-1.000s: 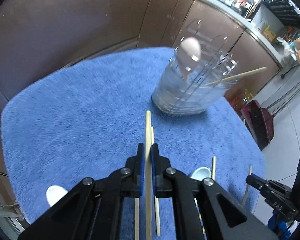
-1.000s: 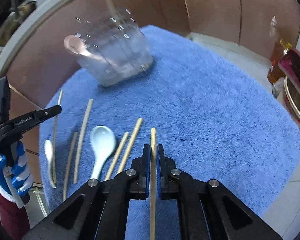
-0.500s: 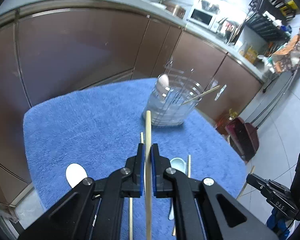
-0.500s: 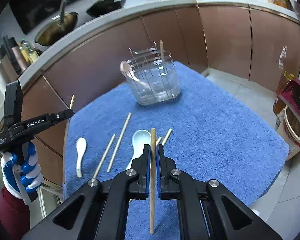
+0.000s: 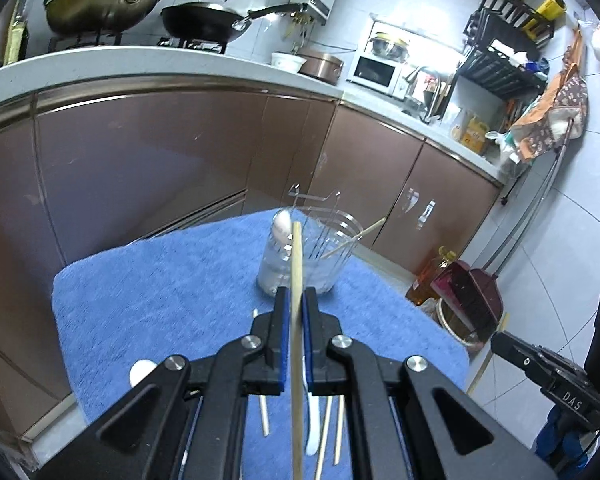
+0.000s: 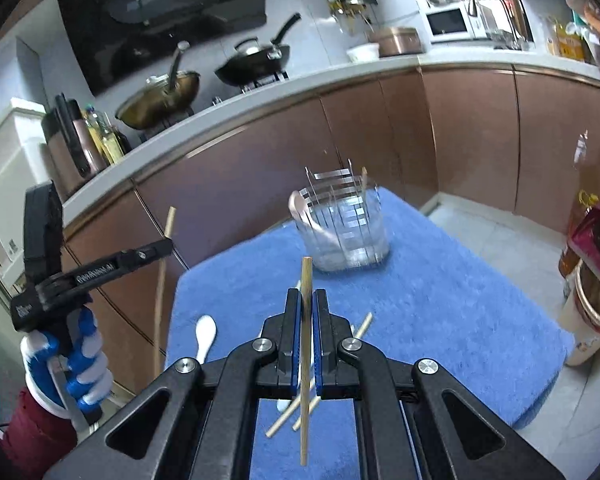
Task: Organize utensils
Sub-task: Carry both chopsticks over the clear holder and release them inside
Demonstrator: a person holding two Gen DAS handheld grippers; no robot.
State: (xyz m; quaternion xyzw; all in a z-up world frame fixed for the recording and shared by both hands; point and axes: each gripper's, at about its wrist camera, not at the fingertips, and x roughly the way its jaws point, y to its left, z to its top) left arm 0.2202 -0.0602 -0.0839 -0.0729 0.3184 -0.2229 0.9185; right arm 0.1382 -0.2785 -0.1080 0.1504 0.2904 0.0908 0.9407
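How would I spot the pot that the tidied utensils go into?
Find the blue towel spread on the table before the brown kitchen cabinets. At its far end stands the clear holder, a see-through tub with dividers. It is the only upright thing there, with a pale spoon and a chopstick poking out.

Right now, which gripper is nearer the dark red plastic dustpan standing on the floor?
Right. The right gripper is over the side of the blue towel nearest the dark red dustpan; the left gripper is out beyond the towel's far edge.
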